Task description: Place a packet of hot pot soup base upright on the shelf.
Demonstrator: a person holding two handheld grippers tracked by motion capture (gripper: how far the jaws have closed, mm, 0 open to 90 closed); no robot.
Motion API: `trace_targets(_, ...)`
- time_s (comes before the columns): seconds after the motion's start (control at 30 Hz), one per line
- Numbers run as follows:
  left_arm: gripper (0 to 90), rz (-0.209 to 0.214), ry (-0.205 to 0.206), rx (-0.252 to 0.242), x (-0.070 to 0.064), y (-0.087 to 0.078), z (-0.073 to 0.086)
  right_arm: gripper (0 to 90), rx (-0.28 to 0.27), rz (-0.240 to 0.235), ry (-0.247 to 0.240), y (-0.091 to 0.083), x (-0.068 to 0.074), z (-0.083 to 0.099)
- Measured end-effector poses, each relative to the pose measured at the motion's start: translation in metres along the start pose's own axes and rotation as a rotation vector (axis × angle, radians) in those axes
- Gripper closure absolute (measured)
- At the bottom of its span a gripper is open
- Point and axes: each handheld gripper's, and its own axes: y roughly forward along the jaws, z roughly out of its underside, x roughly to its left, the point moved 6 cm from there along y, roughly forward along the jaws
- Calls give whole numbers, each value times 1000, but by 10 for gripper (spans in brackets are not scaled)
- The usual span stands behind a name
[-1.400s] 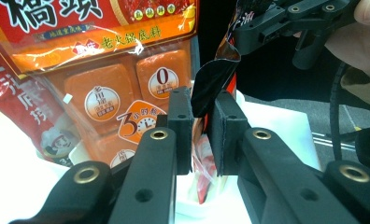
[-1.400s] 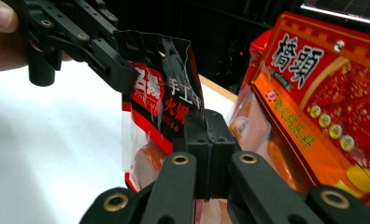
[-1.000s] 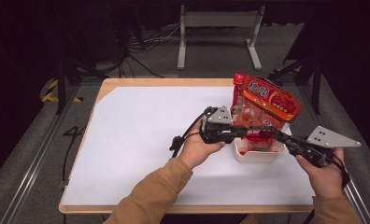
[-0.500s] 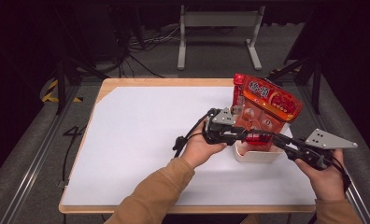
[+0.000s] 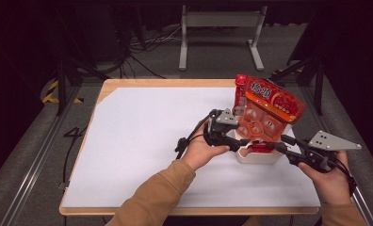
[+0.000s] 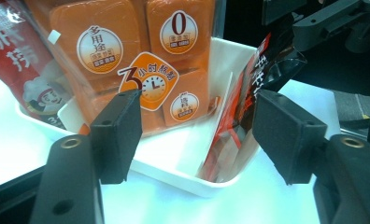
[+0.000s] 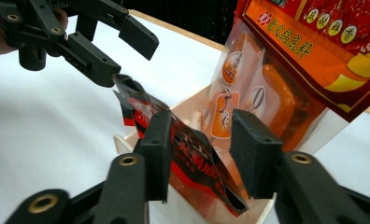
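Presently, item one: a small red-and-black foil sachet [image 7: 183, 154], crinkled and glossy, standing half inside the white plastic tray [image 5: 260, 157] at the tabletop's [image 5: 142, 141] right. My right tongs [image 7: 197, 154] straddle it, seemingly not clenched; my left tongs [image 6: 197, 135] are released. Best lowered slowly beside the tall orange seasoning pack [image 5: 264, 110], avoiding creases.

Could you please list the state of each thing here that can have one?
Left gripper: open, jaws apart before the bin.
Right gripper: open, jaws astride the dark red packet.
Dark red packet: tilted, lower end in the bin.
Orange package: upright in the bin.
White bin: upright on the table.
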Motion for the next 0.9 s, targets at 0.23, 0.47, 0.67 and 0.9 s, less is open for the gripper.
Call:
trace_targets(0.23, 291, -15, -3, -22, -1, -13, -1, 488, -29, -10, 5, 0, 3, -5)
trace_targets(0.47, 288, -56, -13, -70, -6, -55, 6, 439, -75, -24, 12, 1, 13, -18)
trace_targets(0.67, 286, -138, -52, -110, 0, -106, 29, 394, -124, -35, 40, 9, 22, -33)
trace_targets(0.9, 274, -238, -87, -121, 5, -165, 63, 342, -161, -84, 53, 28, 41, -46)
